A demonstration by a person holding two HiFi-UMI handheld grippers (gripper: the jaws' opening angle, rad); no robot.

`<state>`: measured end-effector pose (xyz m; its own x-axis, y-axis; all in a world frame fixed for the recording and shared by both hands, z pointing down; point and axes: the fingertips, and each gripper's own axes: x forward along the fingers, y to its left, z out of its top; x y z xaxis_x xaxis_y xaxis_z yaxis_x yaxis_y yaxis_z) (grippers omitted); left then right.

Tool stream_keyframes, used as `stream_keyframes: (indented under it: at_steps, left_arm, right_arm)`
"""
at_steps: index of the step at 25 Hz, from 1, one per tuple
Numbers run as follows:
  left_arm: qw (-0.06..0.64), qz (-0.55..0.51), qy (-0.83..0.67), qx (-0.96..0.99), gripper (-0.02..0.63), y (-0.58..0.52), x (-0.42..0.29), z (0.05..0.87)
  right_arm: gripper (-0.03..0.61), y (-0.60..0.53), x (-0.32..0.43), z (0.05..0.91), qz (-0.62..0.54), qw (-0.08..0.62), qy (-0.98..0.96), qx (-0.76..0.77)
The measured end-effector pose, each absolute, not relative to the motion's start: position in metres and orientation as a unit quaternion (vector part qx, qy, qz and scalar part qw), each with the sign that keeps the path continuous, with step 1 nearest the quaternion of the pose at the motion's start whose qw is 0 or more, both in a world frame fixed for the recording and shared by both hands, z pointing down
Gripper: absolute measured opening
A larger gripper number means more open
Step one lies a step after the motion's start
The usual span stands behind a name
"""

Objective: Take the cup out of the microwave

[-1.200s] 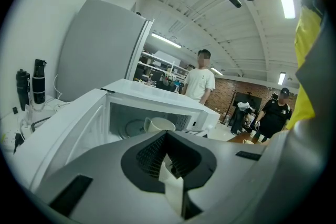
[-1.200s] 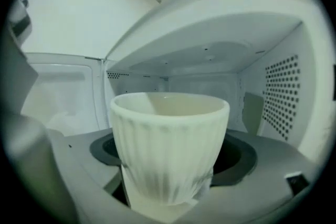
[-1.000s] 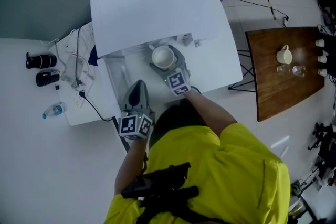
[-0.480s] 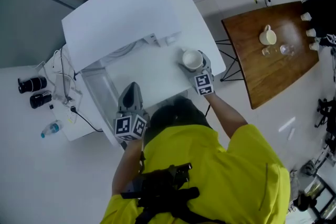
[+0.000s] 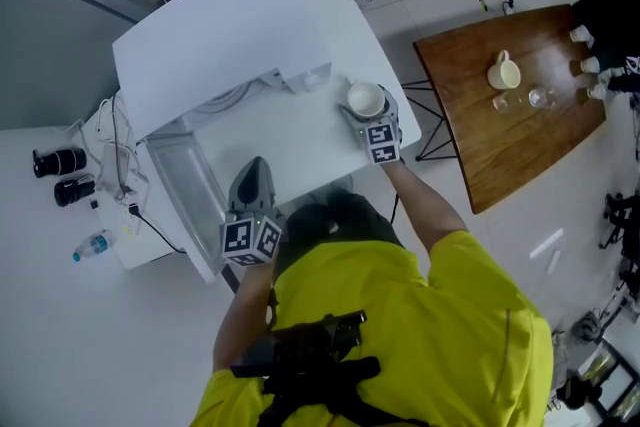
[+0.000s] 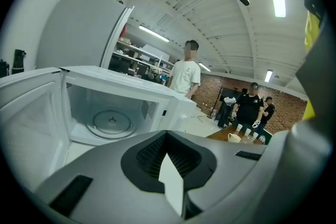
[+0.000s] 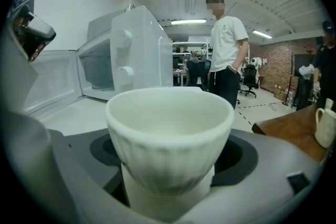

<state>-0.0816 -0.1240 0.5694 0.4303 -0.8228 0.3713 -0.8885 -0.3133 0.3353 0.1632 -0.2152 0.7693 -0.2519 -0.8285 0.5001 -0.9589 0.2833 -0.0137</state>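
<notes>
A ribbed white cup (image 5: 364,98) sits between the jaws of my right gripper (image 5: 368,111), which is shut on it. It is held just above the white table's right part, outside the white microwave (image 5: 215,40). In the right gripper view the cup (image 7: 169,134) fills the middle, with the microwave (image 7: 134,55) behind on the left. The microwave door (image 5: 180,180) hangs open. In the left gripper view the cavity and its glass turntable (image 6: 112,121) hold nothing. My left gripper (image 5: 254,177) hovers before the open door, shut and holding nothing.
A wooden table (image 5: 520,125) to the right carries a mug (image 5: 503,72) and small glasses. A person (image 7: 227,55) stands beyond the white table (image 5: 300,140). Cables, two black cylinders (image 5: 60,160) and a water bottle (image 5: 90,247) lie at the left.
My right gripper carried the cup from the microwave's mouth rightward and lower, out over the table's right part. My left gripper shifted a little in front of the door.
</notes>
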Motion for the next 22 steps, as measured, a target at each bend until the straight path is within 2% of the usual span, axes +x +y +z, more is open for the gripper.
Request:
stream_keyframes:
  at_steps: [3,5,10,15,16,19,21,22]
  left_arm:
    - [0.254,0.07,-0.535,0.803,-0.006,-0.121,-0.082,0.577]
    - [0.256,0.071,-0.537,0.8,-0.006,-0.12,-0.082,0.582]
    - [0.259,0.071,-0.543,0.796,-0.006,-0.113,-0.08,0.584]
    - [0.252,0.054,-0.559,0.788,-0.006,-0.112,-0.091,0.564]
    - [0.249,0.05,-0.565,0.785,-0.006,-0.111,-0.096,0.557]
    - [0.235,0.047,-0.579,0.779,-0.006,-0.108,-0.114,0.535]
    - [0.221,0.04,-0.589,0.777,-0.006,-0.108,-0.127,0.514]
    - [0.213,0.034,-0.593,0.776,-0.006,-0.108,-0.134,0.502]
  right_arm:
    - [0.487,-0.21,0.157,0.777,0.162,0.212,-0.775,0.573]
    - [0.518,-0.211,0.154,0.782,0.167,0.222,-0.775,0.568]
    - [0.52,-0.193,0.163,0.778,0.185,0.226,-0.769,0.569]
    - [0.518,-0.121,0.18,0.746,0.245,0.212,-0.769,0.551]
    - [0.504,-0.107,0.176,0.725,0.252,0.201,-0.778,0.539]
    - [0.372,-0.086,0.145,0.628,0.236,0.132,-0.823,0.499]
    - [0.236,-0.091,0.115,0.56,0.187,0.09,-0.86,0.467]
    - [0.235,-0.097,0.1,0.532,0.16,0.075,-0.875,0.451]
